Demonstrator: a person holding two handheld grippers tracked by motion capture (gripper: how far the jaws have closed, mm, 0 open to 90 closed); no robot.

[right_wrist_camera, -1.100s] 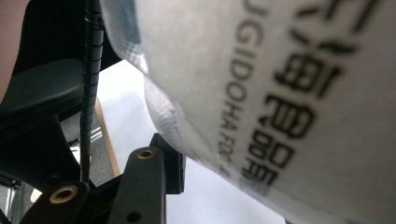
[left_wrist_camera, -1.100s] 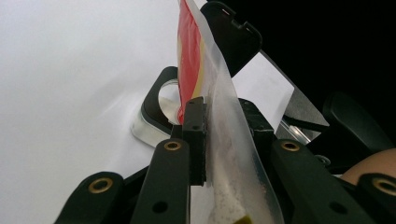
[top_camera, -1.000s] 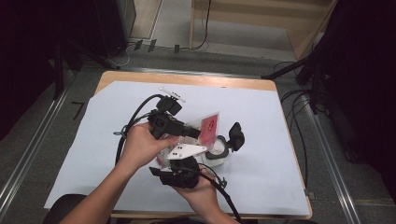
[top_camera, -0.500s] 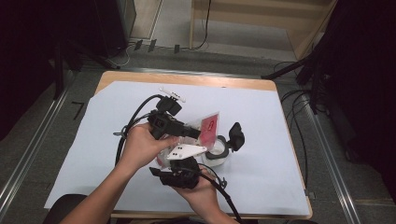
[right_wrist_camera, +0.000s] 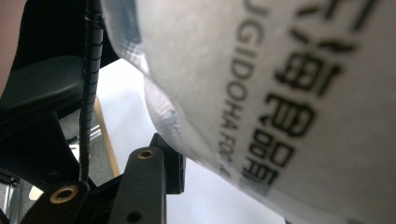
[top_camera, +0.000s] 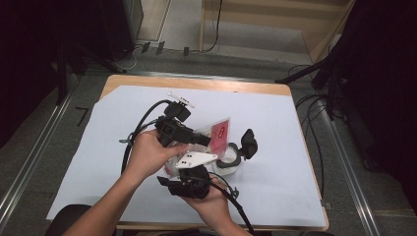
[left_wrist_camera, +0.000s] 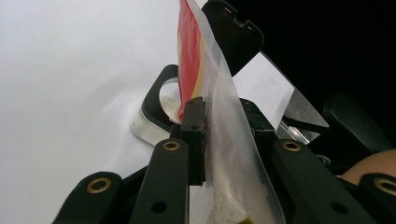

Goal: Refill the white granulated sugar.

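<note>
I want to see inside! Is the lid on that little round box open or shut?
Open. The black lid stands tipped up at the far side of the round container, leaving its mouth uncovered.

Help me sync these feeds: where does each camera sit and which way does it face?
High view: above the person's side, facing forward and down on the table; forearms, both hands.
Left gripper view: on the left gripper, along jaws clamping the packet, toward the container.
Right gripper view: on the right gripper, against the packet.
Shared: the packet.

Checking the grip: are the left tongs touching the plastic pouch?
Touching. In the left gripper view, the left tongs clamp the pouch between both pads.
</note>
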